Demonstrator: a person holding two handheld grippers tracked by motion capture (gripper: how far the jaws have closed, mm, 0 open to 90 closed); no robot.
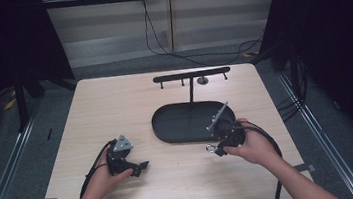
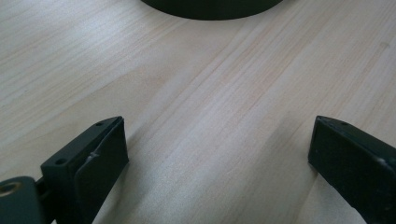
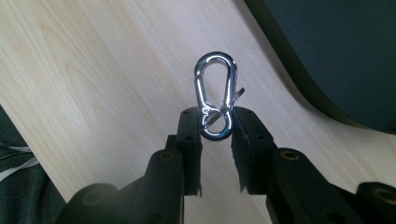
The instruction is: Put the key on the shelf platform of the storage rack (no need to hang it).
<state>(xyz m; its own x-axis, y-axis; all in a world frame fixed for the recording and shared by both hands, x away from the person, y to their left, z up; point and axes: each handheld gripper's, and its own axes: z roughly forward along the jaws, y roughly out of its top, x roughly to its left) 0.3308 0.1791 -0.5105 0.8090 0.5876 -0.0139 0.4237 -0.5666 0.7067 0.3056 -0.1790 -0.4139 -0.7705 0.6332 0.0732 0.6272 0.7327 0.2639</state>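
Right gripper [image 3: 217, 122], frame centre, pinches a polished steel snap hook [image 3: 215, 95] over pale grained wood table [image 3: 107, 79], matte black oval tray [image 3: 345, 51] upper right; left gripper [image 2: 217, 149] gapes empty.

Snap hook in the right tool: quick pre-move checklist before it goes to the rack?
1. Grip: right tool is shut on the snap hook, pinched at its lower small loop. Ok.
2. Hook's big loop sticks out free past the jaws. Ok.
3. Hook's spring gate closed or ajar: cannot tell.
4. Left tool is open over the table, holding nothing, away from the right tool. Ok.
5. Rack stands upright behind the black tray, its pegs bare. Ok.
6. Path from hook to rack crosses the tray; whether the tray holds anything: cannot tell.
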